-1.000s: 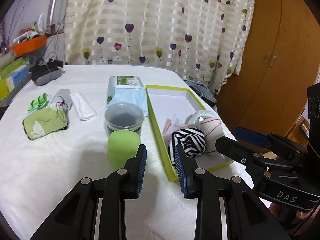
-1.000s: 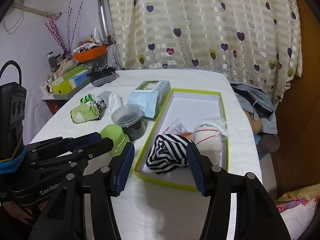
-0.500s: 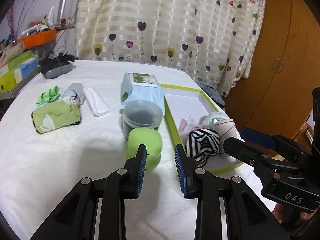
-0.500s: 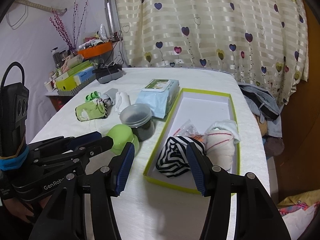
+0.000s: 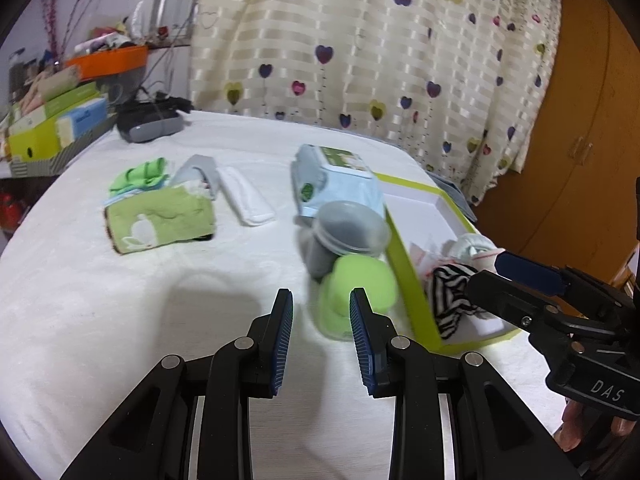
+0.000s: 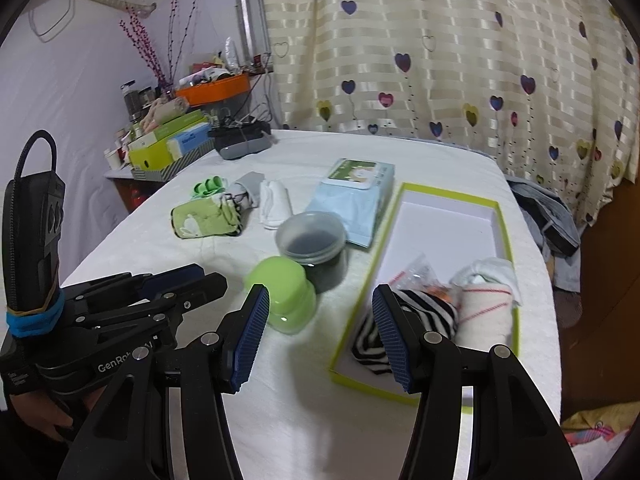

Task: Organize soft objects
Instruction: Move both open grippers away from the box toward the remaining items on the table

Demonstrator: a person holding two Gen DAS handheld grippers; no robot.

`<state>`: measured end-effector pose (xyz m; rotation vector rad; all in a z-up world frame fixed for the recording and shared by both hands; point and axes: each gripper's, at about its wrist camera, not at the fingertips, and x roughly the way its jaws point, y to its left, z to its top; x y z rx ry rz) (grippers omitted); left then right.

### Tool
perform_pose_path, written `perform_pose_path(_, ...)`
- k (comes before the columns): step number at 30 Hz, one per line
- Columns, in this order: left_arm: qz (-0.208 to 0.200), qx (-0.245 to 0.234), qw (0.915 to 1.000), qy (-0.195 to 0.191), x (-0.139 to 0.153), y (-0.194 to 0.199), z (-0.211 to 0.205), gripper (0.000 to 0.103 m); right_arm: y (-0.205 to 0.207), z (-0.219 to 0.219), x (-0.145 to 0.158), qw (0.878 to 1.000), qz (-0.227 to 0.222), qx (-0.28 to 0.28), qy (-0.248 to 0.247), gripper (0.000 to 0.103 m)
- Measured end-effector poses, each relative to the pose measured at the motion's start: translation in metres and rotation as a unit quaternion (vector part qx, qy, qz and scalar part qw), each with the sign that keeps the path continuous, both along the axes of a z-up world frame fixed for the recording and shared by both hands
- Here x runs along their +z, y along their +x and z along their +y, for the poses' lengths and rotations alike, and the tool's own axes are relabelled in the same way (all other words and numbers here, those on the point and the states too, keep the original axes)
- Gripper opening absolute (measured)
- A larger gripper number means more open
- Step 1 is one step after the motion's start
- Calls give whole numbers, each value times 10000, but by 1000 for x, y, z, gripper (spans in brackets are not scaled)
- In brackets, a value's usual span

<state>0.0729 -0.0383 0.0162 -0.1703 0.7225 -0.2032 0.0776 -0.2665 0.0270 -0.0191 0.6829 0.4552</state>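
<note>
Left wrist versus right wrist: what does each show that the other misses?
Only the left wrist view shows the wooden wardrobe. Only the right wrist view shows the branch vase and the clothes pile beyond the table's edge. Both share the green-rimmed box holding the zebra-striped roll, the green sock bundle, wipes pack, and both sets of jaws open and empty.
</note>
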Motion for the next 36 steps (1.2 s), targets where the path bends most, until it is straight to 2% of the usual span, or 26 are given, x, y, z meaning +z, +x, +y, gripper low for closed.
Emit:
perform_pose_path(9,-43,422,9991,-71,3,2,39,29,8,26,4,9996,-27,294,-5,55)
perform_pose_path(11,-50,520,9986,-85,3,3,48,31,9,33,5,9993,-37,364,5,55)
perform_pose_path(13,-68,611,9980,-134,3,3,57,40,10,38,6,9991,-48,424,1,55)
perform_pose_path(36,42,1151,9930,-256,-8,14,128,40,48,112,6,9922,40,1215,-270,55)
